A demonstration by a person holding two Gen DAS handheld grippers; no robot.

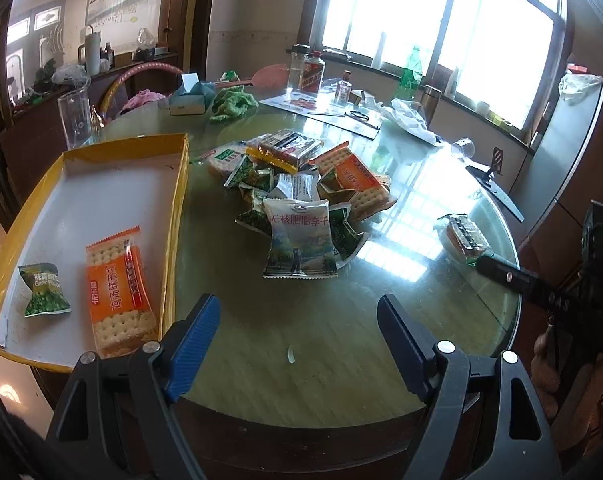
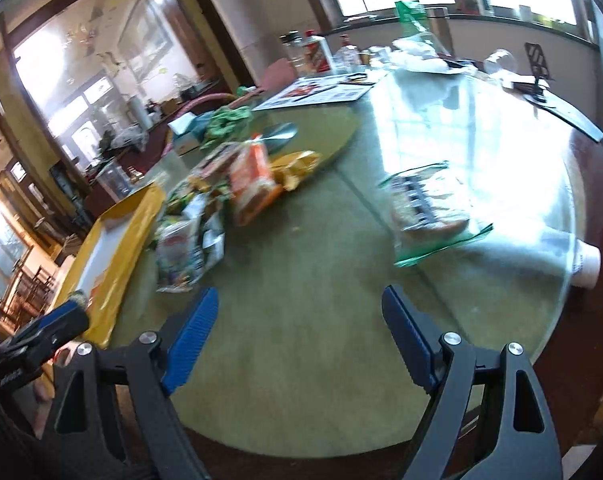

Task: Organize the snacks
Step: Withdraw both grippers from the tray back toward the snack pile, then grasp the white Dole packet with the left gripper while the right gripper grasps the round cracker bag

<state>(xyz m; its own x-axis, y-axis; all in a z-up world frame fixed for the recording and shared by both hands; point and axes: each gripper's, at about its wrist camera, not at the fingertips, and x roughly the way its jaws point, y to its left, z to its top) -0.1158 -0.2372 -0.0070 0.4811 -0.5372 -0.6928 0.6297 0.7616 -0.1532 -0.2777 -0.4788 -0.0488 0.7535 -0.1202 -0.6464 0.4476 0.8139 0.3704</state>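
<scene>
Yellow tray [image 1: 29, 200] at frame left holds two packets; pile [image 1: 301, 184] mid-counter [image 1: 301, 320]. Both our claws, left [image 1: 297, 320] and right [image 2: 299, 320], apart, empty. Sorting barely begun; next we grab nearest packet [image 1: 299, 240].

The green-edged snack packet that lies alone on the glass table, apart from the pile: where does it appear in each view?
Left wrist view: the green-edged packet lies at the right, beyond the open left gripper.
Right wrist view: it lies right of centre, blurred, ahead of the open right gripper.
Shared landmark: the yellow tray, left of the snack pile in both.
</scene>
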